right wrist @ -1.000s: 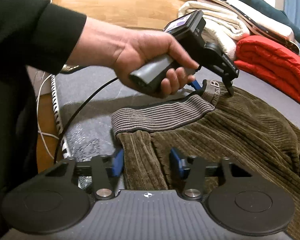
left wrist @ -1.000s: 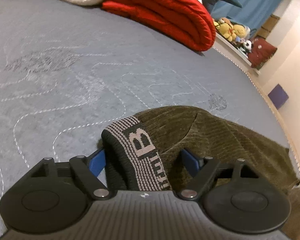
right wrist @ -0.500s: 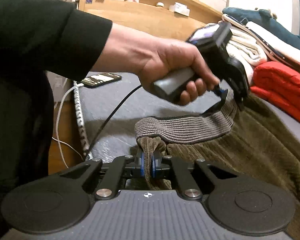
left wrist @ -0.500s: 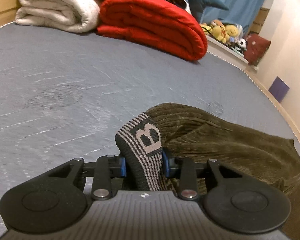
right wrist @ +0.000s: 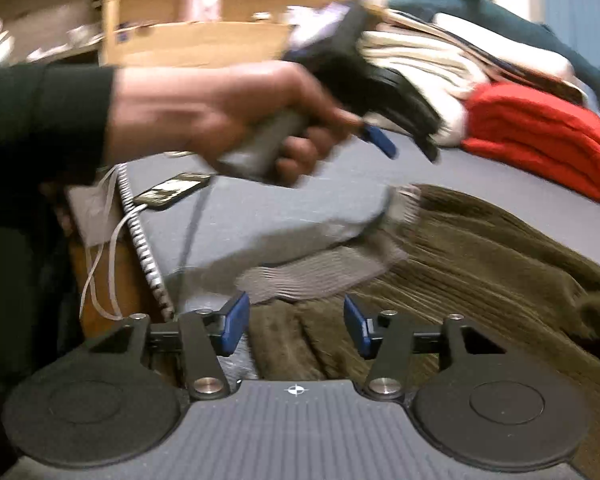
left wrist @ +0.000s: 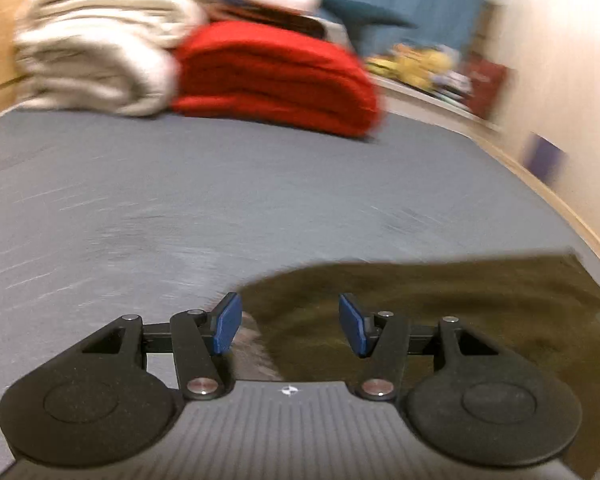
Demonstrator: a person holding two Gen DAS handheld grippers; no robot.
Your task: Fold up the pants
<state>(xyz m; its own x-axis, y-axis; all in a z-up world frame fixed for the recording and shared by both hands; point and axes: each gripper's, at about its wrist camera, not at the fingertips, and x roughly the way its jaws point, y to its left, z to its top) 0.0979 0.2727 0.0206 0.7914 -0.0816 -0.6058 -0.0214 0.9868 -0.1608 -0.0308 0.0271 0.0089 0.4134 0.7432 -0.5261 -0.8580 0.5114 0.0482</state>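
Observation:
Olive corduroy pants (right wrist: 480, 248) with a grey striped waistband (right wrist: 320, 272) lie on the grey mattress (left wrist: 220, 200). My left gripper (left wrist: 290, 326) is open and empty, lifted just above the pants (left wrist: 440, 300); the view is blurred. It also shows in the right wrist view (right wrist: 404, 144), held in a hand above the waistband. My right gripper (right wrist: 296, 326) is open, its blue pads either side of the pants' near edge, holding nothing.
A red blanket (left wrist: 276, 76) and white blankets (left wrist: 96, 60) are stacked at the far end of the mattress. A phone (right wrist: 172, 192) and white cable (right wrist: 100, 280) lie at the mattress's left edge. A wooden shelf (right wrist: 196, 40) stands behind.
Both grippers were shut on the waistband half a second ago; both have opened and let it go. The left gripper has lifted away and the waistband has dropped onto the pants.

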